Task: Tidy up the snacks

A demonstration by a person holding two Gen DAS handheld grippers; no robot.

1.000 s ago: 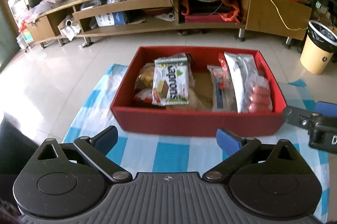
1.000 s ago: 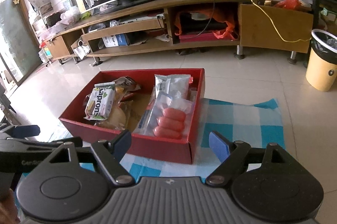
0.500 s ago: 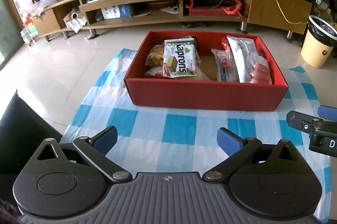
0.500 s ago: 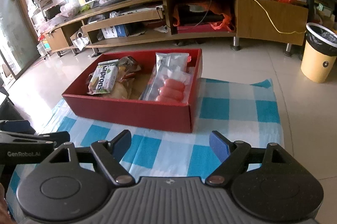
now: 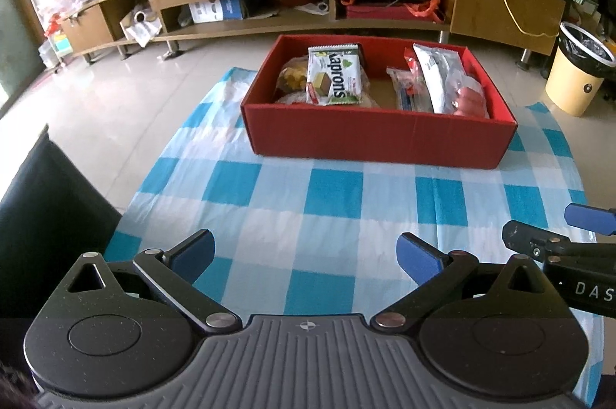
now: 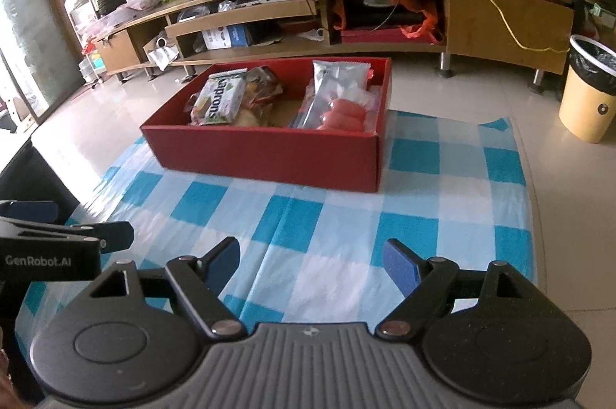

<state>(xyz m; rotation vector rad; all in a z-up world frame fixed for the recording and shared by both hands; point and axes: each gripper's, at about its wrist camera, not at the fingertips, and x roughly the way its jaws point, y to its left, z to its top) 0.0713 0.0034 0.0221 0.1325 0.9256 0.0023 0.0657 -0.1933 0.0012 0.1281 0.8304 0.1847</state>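
1. One red box (image 5: 379,139) on the floor cloth.
2. One blue-and-white checked cloth (image 5: 335,201).
3. One green-and-white wafer packet (image 5: 334,75) in the box.
4. One clear pack of three pink sausages (image 6: 342,114).
5. One silver-white packet (image 5: 439,74).
6. Two grippers: left (image 5: 304,255), right (image 6: 312,264).
7. One yellow bin (image 5: 573,70).

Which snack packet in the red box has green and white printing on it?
The Kaprons wafer packet, lying on top of the box's left pile. The packets on the right are clear or silvery, one showing pink sausages.
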